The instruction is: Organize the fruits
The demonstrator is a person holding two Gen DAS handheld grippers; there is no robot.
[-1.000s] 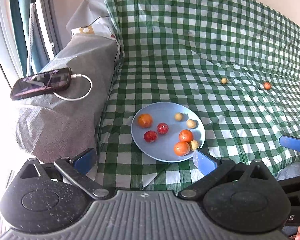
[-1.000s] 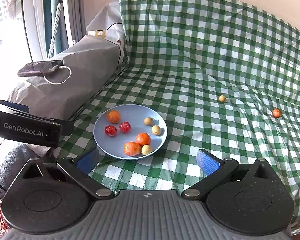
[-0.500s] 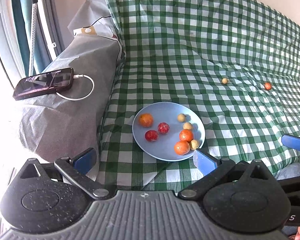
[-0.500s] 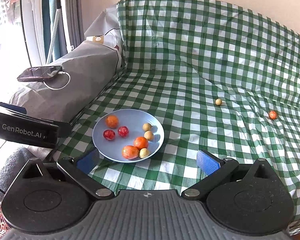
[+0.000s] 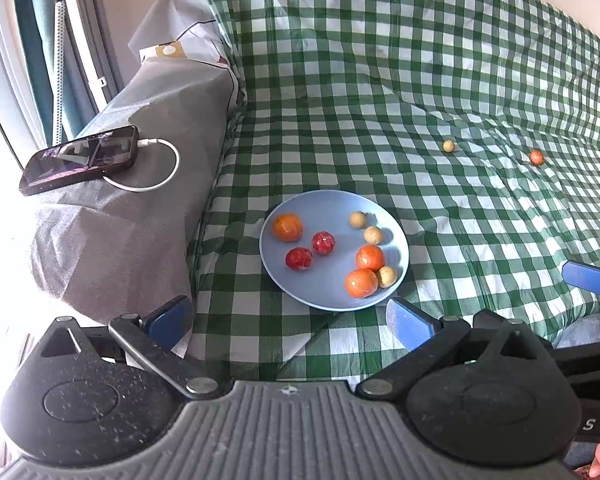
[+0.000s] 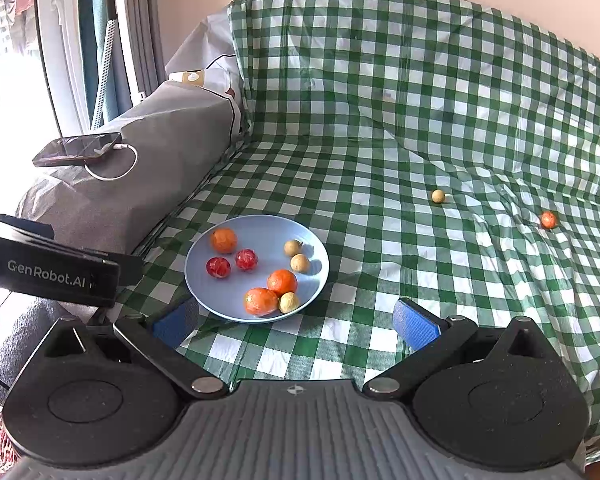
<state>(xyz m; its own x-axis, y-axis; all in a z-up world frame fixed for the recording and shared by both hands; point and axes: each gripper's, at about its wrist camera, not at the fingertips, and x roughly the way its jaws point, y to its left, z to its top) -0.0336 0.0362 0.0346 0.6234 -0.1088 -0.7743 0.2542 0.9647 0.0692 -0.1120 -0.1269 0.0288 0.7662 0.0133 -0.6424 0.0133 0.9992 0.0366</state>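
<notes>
A light blue plate (image 5: 332,300) (image 6: 204,292) lies on the green checked cloth and holds several small fruits: orange, red and tan ones. A loose tan fruit (image 5: 448,146) (image 6: 438,196) and a loose orange fruit (image 5: 536,157) (image 6: 548,219) lie farther back on the right. My left gripper (image 5: 290,322) is open and empty, just in front of the plate. My right gripper (image 6: 296,324) is open and empty, also in front of the plate. The left gripper's body (image 6: 56,276) shows at the left of the right wrist view.
A grey covered armrest (image 5: 132,208) (image 6: 148,176) on the left carries a phone (image 5: 80,158) (image 6: 78,148) with a white cable. A window frame stands behind it. The checked cloth (image 5: 380,80) rises up the backrest.
Both grippers have drawn back and up a little, so the plate looks slightly smaller and farther. Both stay open. The fruits have not moved.
</notes>
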